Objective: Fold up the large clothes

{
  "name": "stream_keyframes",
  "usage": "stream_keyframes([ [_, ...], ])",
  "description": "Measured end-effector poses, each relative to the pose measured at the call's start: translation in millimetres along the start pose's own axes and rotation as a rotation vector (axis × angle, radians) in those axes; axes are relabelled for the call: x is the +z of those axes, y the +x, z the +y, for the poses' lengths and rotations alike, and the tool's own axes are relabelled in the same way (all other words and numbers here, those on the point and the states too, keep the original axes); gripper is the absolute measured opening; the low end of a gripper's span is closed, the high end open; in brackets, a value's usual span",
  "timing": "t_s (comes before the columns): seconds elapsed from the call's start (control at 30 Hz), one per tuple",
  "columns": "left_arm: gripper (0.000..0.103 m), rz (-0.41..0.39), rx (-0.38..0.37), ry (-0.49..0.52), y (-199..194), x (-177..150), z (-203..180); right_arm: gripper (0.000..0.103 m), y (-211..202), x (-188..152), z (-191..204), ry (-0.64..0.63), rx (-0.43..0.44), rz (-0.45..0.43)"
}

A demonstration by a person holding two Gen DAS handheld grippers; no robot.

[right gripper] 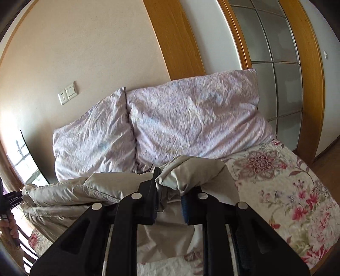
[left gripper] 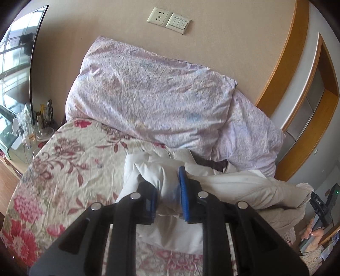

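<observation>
A large padded jacket, beige outside and white inside, lies bunched on the floral bedspread (left gripper: 63, 161). In the left wrist view my left gripper (left gripper: 167, 189) is shut on a thick white fold of the jacket (left gripper: 165, 176), held between its blue pads. In the right wrist view my right gripper (right gripper: 169, 191) is shut on a beige fold of the jacket (right gripper: 191, 172), which drapes over its right finger. The jacket stretches left across the bed between the two grippers (right gripper: 70, 191). The other gripper and hand show at the right edge of the left view (left gripper: 318, 210).
Two lilac pillows (left gripper: 144, 99) (right gripper: 191, 114) lean on the wall at the head of the bed. A bedside table with bottles and small items (left gripper: 31, 131) stands left. A wood-framed glass door (right gripper: 276, 74) stands right. Wall sockets (left gripper: 169, 19) sit above the pillows.
</observation>
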State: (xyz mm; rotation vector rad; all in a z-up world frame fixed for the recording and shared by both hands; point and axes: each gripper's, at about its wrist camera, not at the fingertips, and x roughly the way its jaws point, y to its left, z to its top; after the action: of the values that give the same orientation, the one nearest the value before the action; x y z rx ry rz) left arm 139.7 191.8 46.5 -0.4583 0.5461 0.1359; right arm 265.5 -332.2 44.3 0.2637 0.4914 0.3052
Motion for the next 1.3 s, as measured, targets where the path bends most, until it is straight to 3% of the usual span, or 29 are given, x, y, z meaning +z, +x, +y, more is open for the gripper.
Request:
stream_keyframes([
  [0.2,0.018,-0.017,0.059,0.005,60,47,-6,0.018,63,32,9,0.020,-0.070,-0.046],
  [0.33,0.018,-0.003,0.100,-0.004,107,64,-6,0.018,116,37,16,-0.004,-0.160,-0.046],
  [0.67,0.018,0.051,0.183,-0.052,211,66,10,0.018,220,22,19,-0.043,-0.312,0.038],
  [0.77,0.020,0.074,0.200,-0.070,231,57,16,0.029,242,18,16,-0.037,-0.346,0.109],
  [0.87,0.027,0.086,0.196,-0.088,237,53,19,0.043,251,17,11,-0.011,-0.336,0.168],
  [0.9,0.037,0.091,0.188,-0.091,235,53,19,0.050,247,18,10,-0.004,-0.326,0.159],
  [0.97,0.057,0.080,0.185,-0.080,228,55,16,0.076,229,24,11,0.002,-0.307,0.084],
  [1.0,0.084,0.059,0.202,-0.062,220,57,13,0.088,217,28,14,-0.010,-0.314,0.024],
  [1.03,0.101,0.023,0.236,-0.040,210,59,9,0.088,204,31,19,-0.033,-0.313,-0.027],
  [1.1,0.101,-0.027,0.251,0.008,191,60,-2,0.088,192,34,29,-0.089,-0.273,-0.027],
  [1.3,0.101,-0.022,0.256,0.174,170,30,-49,0.086,197,-7,62,-0.269,-0.193,0.168],
])
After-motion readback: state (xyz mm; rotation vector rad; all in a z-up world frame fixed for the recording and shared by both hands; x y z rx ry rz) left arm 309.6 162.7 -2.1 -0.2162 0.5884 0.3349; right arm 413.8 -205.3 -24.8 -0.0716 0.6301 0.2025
